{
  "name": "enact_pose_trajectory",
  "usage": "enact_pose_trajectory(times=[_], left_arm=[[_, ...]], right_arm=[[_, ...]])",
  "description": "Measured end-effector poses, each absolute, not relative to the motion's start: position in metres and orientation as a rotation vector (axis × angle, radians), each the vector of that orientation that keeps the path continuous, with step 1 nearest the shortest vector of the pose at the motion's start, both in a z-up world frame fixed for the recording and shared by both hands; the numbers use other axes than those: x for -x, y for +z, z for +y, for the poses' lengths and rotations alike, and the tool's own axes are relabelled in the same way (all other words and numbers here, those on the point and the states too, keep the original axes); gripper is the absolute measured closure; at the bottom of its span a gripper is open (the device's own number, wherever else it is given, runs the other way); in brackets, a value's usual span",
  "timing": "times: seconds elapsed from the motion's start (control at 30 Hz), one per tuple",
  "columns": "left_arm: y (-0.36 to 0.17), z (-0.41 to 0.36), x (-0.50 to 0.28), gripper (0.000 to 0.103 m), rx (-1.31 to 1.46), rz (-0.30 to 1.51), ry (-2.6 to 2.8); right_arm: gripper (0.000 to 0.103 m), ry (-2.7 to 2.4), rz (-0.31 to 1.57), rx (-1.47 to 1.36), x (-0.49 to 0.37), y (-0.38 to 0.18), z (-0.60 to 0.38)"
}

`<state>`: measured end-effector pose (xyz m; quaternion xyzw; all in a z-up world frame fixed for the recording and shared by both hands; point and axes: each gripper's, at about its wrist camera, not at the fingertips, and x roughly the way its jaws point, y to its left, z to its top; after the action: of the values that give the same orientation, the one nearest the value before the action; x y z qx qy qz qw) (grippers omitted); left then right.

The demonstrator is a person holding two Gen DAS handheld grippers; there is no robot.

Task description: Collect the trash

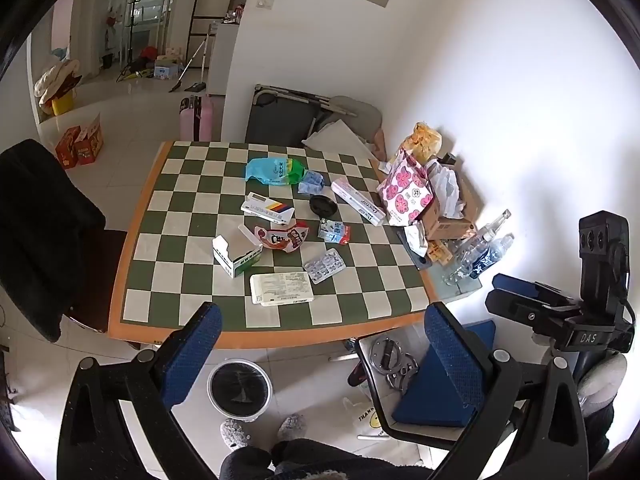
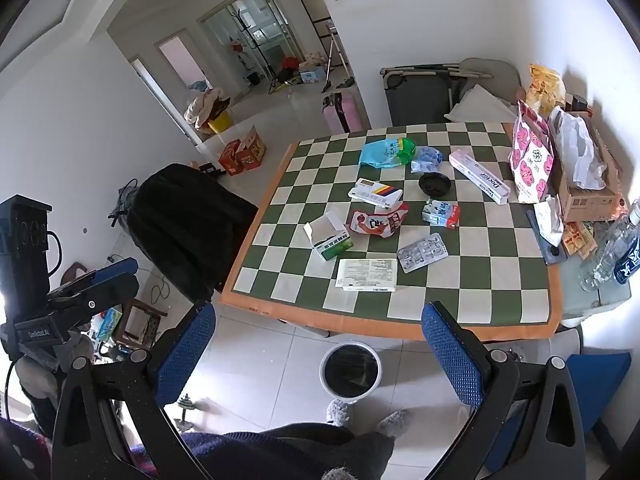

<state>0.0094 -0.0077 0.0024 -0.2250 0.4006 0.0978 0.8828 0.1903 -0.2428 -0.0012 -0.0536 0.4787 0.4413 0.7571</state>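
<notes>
Left gripper (image 1: 320, 360) and right gripper (image 2: 318, 360): jaws spread wide, nothing between them, both held off the table's (image 1: 280, 338) near edge. Bin (image 1: 239, 388): on the floor below that edge. Trash on the checkered top: flat white box (image 1: 282, 288) nearest that edge, blister pack (image 1: 324, 266), red wrapper (image 1: 285, 237), toothpaste box (image 1: 357, 201) toward the right edge.

I am in a lived-in home: a tabletop (image 1: 200, 184) under a green-and-white checked cloth, a tiled floor (image 2: 256, 360), a pink suitcase (image 1: 196, 118) by the wall, a coat rack (image 2: 250, 38) and a broom (image 1: 192, 66) in the room beyond, slippers (image 1: 234, 432) on my feet.
</notes>
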Motion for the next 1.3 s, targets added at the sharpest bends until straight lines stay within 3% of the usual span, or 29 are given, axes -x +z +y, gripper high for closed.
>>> enact_pose_trajectory(times=[1.3], left_arm=[[0.013, -0.009, -0.013, 0.0, 0.485, 0.822, 0.185]], right_arm=[[0.0, 0.966, 1.041, 0.115, -0.192, 0.0, -0.233]])
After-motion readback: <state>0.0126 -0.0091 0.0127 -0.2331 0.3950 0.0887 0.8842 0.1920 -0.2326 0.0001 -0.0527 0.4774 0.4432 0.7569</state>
